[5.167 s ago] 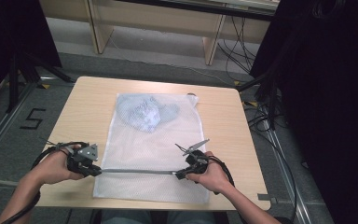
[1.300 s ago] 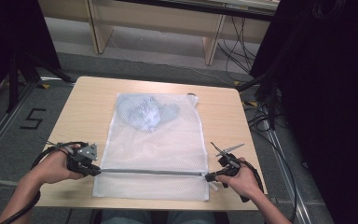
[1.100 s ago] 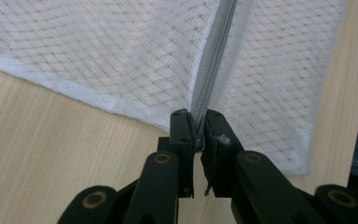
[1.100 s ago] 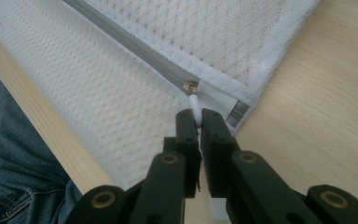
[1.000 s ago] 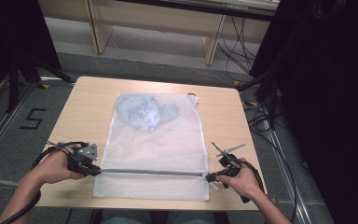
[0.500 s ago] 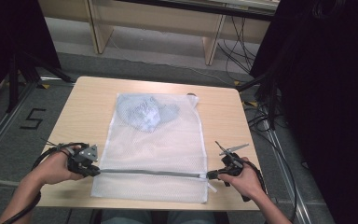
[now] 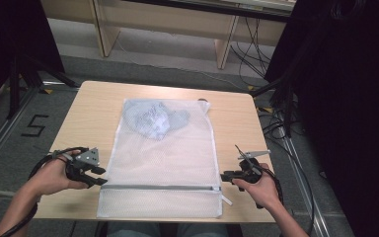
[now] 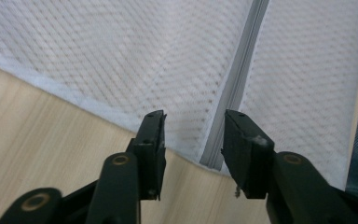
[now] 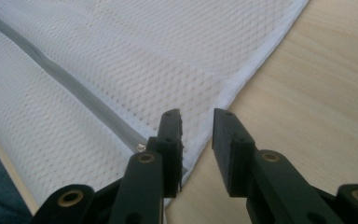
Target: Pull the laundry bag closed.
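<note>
Both sets of fingers just released off the mesh bag [image 7: 165, 163] zipper [image 7: 160, 187] ends, left gripper [image 8: 193, 140] and right gripper [image 9: 198, 135]; back straight out, no snagging mesh.

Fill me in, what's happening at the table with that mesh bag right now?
A person holds a gripper in each hand at the near corners of a white mesh laundry bag lying flat on the table. The grey zipper runs closed across its near end, and a bluish garment sits inside at the far end. The left gripper and right gripper have just been opening their jaws; both now stand open at the zipper's ends, pressing on nothing.
</note>
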A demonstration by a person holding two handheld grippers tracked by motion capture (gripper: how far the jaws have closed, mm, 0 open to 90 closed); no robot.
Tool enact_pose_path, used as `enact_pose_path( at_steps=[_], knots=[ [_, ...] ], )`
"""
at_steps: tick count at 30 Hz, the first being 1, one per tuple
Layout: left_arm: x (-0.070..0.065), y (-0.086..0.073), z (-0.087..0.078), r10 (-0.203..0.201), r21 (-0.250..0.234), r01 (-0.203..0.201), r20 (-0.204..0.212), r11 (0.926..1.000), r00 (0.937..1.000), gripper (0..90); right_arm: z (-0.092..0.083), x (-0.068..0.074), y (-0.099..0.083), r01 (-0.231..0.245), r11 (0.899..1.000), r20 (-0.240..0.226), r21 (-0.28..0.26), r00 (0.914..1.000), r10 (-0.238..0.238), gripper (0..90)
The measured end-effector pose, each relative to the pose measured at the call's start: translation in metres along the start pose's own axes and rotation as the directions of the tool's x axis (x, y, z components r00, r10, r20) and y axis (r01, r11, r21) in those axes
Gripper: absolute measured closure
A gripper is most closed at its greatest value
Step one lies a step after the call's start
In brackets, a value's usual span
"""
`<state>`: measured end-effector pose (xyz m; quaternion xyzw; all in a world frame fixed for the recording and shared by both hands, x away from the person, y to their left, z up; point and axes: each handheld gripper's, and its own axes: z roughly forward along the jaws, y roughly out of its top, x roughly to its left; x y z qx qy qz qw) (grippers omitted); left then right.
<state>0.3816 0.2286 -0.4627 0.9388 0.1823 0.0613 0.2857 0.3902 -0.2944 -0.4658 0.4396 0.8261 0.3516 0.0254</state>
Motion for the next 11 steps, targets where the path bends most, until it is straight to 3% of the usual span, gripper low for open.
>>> enact_pose_path(
  at_steps=[3, 6, 7, 8, 9, 11],
  knots=[
    [-0.005, 0.004, 0.000, -0.024, -0.023, 0.024, 0.006, 0.9994, 0.9997, 53.6, 0.001, -0.001, 0.000, 0.018, 0.999, 0.027, -0.030, 0.9995, -0.018, 70.5],
    [-0.013, 0.005, 0.001, -0.041, -0.034, 0.041, 0.003, 0.9986, 0.9991, 48.7, -0.003, -0.003, 0.000, 0.028, 1.000, 0.042, -0.012, 0.9987, -0.028, 69.5],
    [-0.017, 0.005, 0.001, -0.051, -0.034, 0.051, 0.002, 0.9981, 0.9987, 48.2, -0.001, -0.004, -0.001, 0.025, 0.999, 0.027, -0.041, 0.9994, -0.024, 69.0],
    [-0.017, 0.005, 0.001, -0.051, -0.034, 0.051, 0.002, 0.9981, 0.9987, 46.4, -0.001, -0.004, -0.001, 0.025, 0.999, 0.027, -0.041, 0.9994, -0.024, 69.0],
    [-0.019, 0.005, 0.001, -0.053, -0.031, 0.053, -0.008, 0.9981, 0.9986, 43.9, -0.004, -0.007, 0.000, 0.017, 1.000, -0.013, -0.009, 0.9998, -0.017, 68.3],
    [-0.025, 0.004, 0.001, -0.077, -0.031, 0.076, -0.035, 0.9966, 0.9964, 39.3, -0.004, -0.009, -0.001, 0.012, 1.000, -0.016, -0.014, 0.9998, -0.012, 67.1]
  ],
)
